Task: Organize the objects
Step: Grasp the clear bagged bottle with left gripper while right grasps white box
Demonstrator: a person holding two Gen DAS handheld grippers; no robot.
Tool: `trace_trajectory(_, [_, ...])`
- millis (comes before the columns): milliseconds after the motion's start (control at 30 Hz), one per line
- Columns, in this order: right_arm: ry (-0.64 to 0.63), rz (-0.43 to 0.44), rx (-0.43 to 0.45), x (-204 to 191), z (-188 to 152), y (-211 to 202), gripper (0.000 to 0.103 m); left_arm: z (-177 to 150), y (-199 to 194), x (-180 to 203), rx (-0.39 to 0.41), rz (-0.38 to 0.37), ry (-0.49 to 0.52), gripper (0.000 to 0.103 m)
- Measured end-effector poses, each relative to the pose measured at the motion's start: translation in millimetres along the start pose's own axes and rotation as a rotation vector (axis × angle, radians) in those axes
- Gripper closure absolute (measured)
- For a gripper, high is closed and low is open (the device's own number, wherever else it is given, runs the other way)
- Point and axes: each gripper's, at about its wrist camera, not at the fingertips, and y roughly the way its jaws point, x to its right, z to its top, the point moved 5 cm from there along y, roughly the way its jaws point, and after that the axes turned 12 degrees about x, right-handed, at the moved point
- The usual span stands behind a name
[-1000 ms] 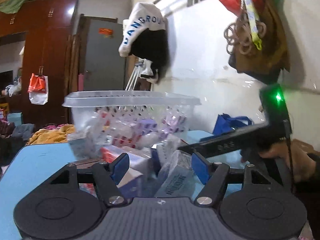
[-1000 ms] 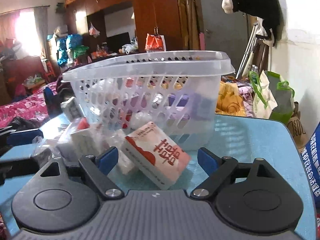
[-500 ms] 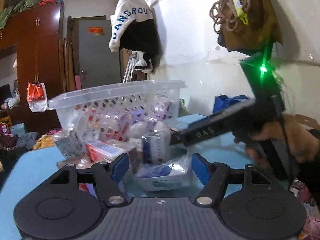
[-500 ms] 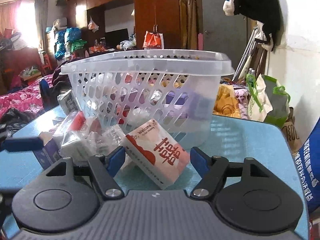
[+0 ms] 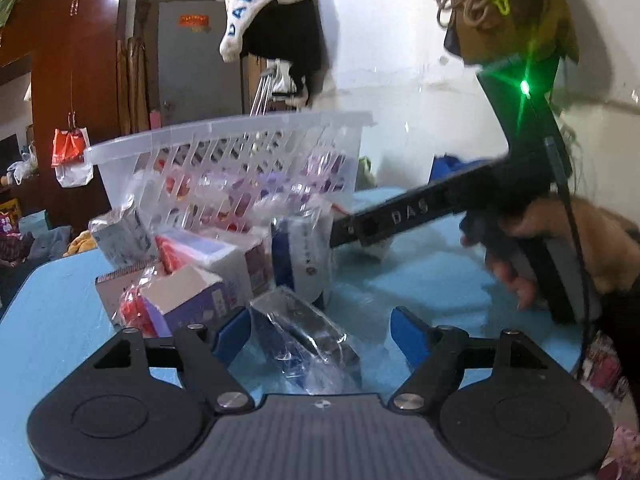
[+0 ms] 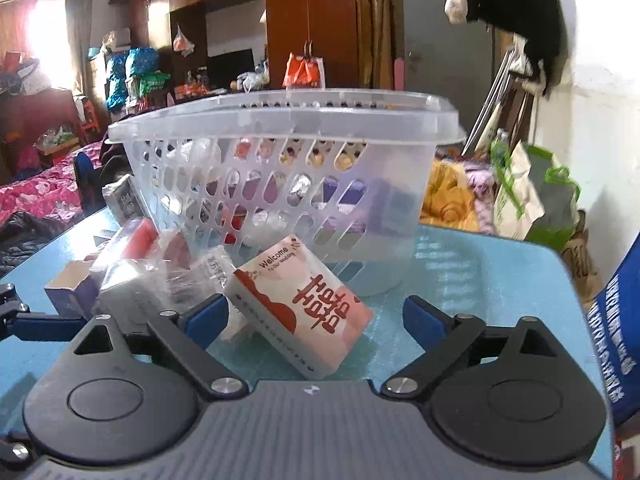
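Left wrist view shows the left tongs (image 5: pixel 320 330) spread wide around a clear-wrapped dark packet (image 5: pixel 306 338), which now lies between the blue pads; a second ago that gap framed a jumble of wrapped goods pressed up against the basket, and half a second ago a pale wrapped box — so the tool has dropped lower and drawn closer over a new item. Nothing is pinched yet. Right wrist view tells a similar story: the right tongs (image 6: pixel 316 314) are spread on either side of the pink-and-white tissue pack (image 6: pixel 304 304), which has grown larger in frame as the tool crept in, though the pads sit clear of its sides.

My reading is that both tools are lining up picks, with the sorting of loose goods into the basket (image 6: pixel 288 184) not yet done for these two.

The tissue pack is a soft-looking block, tilted on one corner, printed with a red double character and "Welcome"; it rests on the blue bench (image 6: pixel 492 280) at 6 o'clock from the basket, just beside it. The basket itself is translucent, perforated, and already part full of coloured packets
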Motion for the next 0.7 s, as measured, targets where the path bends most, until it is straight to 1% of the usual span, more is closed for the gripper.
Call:
trace_trajectory(67, [0.024,0.030,-0.035,1.9,-2.5,5.8,0.007,-1.9,-0.7,-0.3,-0.010,-0.008,-0.004,0.023])
trace_trajectory(100, [0.030,0.027,-0.045,2.8,-3.5,7.7,0.007,-3.3,-1.3,-0.1,-0.012,-0.011,-0.009,0.023])
trace_trajectory(167, [0.044,0.018,-0.043,6.7,-4.1,7.7,0.012,-5.9,-1.7,0.8,-0.016,-0.015,-0.014,0.023])
trace_trajectory(200, [0.050,0.028,-0.036,7.2,-4.0,6.3,0.018,-6.3,-1.9,1.6,-0.014,-0.009,-0.014,0.023])
trace_trajectory(233, [0.051,0.030,-0.033,7.6,-4.2,5.4,0.021,-6.5,-2.3,1.7,-0.011,-0.005,-0.020,0.023])
trace_trajectory(267, [0.050,0.029,-0.030,7.5,-4.4,4.6,0.021,-6.8,-2.5,2.2,-0.014,-0.002,-0.034,0.026])
trace_trajectory(300, [0.048,0.032,-0.026,7.1,-4.3,3.7,0.022,-6.9,-1.8,1.6,-0.016,0.006,-0.043,0.037])
trace_trajectory(333, [0.046,0.042,-0.019,6.4,-3.9,2.4,0.023,-7.2,-2.2,0.4,-0.012,0.019,-0.046,0.046])
trace_trajectory(367, [0.044,0.055,-0.008,5.6,-2.7,0.4,0.024,-7.4,-2.7,-0.9,-0.006,0.024,-0.050,0.046])
trace_trajectory(433, [0.037,0.056,0.024,4.3,-1.1,-5.9,0.026,-7.5,-5.7,-2.8,0.008,0.008,-0.074,0.056])
trace_trajectory(500, [0.028,0.041,0.055,3.6,2.1,-10.4,0.028,-6.1,-9.0,-5.7,0.030,0.004,-0.091,0.059])
trace_trajectory(567, [0.022,0.034,0.078,2.5,3.9,-15.2,0.030,-3.3,-13.2,-7.8,0.056,0.009,-0.096,0.068])
trace_trajectory(667, [0.019,0.028,0.086,2.0,4.7,-17.6,0.032,0.9,-19.5,-10.1,0.092,0.006,-0.099,0.068])
trace_trajectory(700, [0.019,0.027,0.086,1.9,5.2,-16.9,0.037,1.5,-18.3,-10.5,0.094,0.007,-0.096,0.068])
